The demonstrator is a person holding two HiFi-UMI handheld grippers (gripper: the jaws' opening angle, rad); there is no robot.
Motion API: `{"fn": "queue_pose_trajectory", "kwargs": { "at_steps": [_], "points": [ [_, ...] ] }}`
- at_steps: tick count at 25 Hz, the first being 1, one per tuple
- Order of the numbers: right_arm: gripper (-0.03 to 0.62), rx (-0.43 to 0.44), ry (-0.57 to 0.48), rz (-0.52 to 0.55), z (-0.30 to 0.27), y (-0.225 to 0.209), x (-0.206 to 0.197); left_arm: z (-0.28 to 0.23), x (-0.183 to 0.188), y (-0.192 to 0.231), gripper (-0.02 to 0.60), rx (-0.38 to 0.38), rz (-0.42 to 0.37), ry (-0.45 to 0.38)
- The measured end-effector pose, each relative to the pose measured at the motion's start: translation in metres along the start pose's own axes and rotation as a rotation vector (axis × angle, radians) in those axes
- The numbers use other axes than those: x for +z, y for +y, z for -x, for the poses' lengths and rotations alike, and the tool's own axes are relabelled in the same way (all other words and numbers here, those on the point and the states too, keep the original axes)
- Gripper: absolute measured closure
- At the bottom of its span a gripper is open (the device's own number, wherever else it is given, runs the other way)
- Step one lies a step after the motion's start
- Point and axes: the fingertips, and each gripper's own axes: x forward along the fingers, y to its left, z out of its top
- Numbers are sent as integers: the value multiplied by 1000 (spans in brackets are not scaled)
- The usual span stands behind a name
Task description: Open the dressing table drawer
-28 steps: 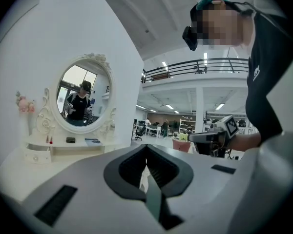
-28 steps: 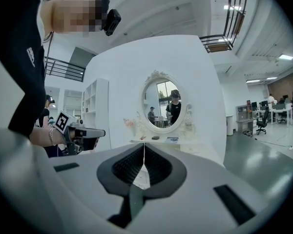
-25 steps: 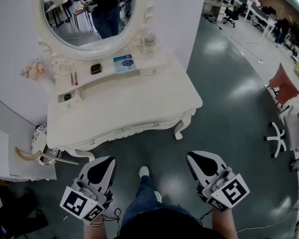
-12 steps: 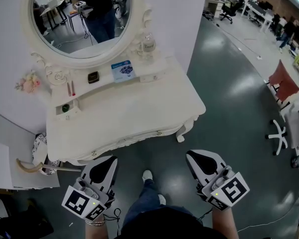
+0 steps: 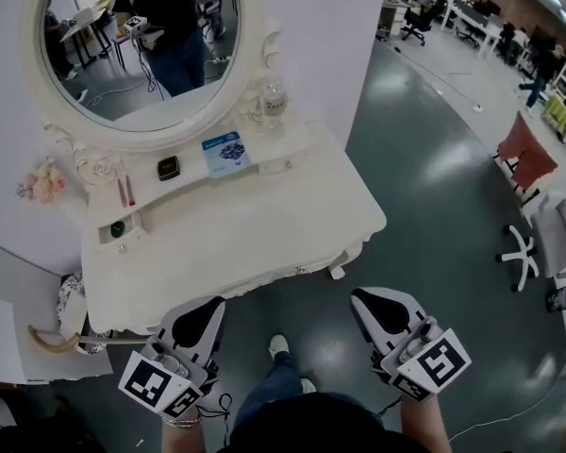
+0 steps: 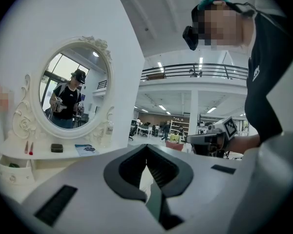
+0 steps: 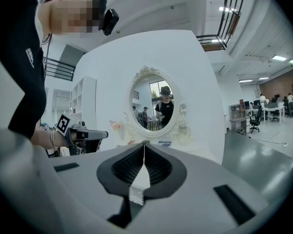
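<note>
Left gripper [image 5: 200, 311] and right gripper [image 5: 373, 302] both pinched shut, holding nothing; near the front of the dressing table [image 5: 264, 220]; its drawer [image 5: 264, 274] closed.

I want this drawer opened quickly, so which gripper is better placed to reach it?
Probably left: the left gripper sits directly before the drawer front, while the right gripper hangs past the dressing table's corner.

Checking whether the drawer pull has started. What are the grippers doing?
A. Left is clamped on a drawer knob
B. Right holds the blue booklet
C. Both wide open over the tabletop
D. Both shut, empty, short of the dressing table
D: each gripper view shows jaws together with nothing between, and the head view shows the left gripper and right gripper in front of the dressing table, touching nothing.
</note>
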Motion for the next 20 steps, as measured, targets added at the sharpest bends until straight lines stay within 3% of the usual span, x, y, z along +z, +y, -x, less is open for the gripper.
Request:
{"fn": "queue_pose_trajectory", "kwargs": {
  "at_steps": [20],
  "points": [
    [575,-41,18,-14,-69,-14,0,-29,1,73,563,-37,14,17]
  ]
}}
